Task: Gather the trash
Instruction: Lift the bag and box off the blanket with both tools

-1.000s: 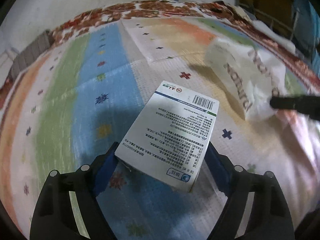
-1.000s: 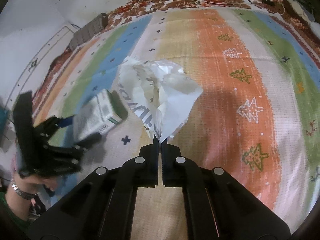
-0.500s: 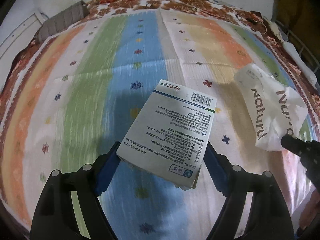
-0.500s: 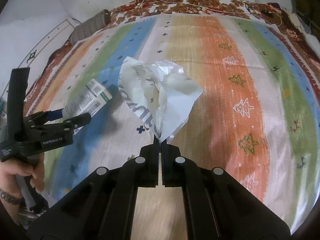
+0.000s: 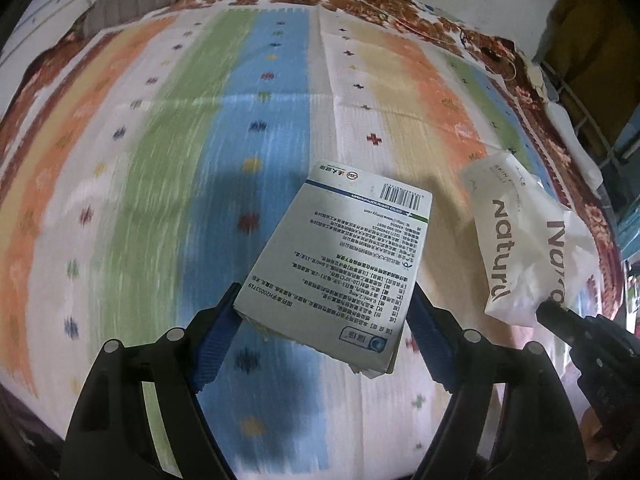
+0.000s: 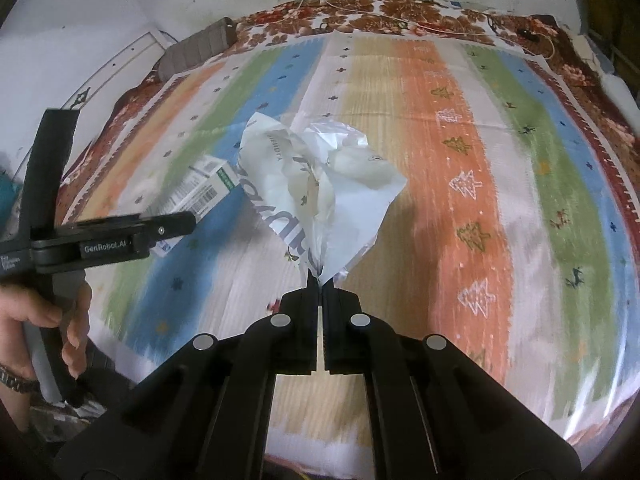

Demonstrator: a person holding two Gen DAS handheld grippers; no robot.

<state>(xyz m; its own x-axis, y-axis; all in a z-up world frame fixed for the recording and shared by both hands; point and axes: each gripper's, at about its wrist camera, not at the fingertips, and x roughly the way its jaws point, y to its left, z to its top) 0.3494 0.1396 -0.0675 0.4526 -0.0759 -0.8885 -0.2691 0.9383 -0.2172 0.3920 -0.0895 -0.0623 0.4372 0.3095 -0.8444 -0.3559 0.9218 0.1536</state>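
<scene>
My left gripper (image 5: 324,304) is shut on a flat white medicine box (image 5: 344,256) with a barcode and small print, held tilted above the striped cloth. My right gripper (image 6: 319,280) is shut on a corner of a crumpled white plastic bag (image 6: 320,184) with grey lettering, held up over the cloth. In the left wrist view the bag (image 5: 524,240) hangs at the right, pinched by the right gripper (image 5: 548,308). In the right wrist view the box (image 6: 200,192) and the left gripper (image 6: 168,228) are at the left, close to the bag.
A striped cloth (image 5: 160,160) with small cross and tree motifs covers a bed with a red floral border (image 6: 400,12). A grey ribbed object (image 6: 196,48) lies at the far left edge. A metal rack (image 5: 580,112) stands at the right.
Both grippers have lifted and pulled back from the cloth with their loads. The box and the bag have come closer together.
</scene>
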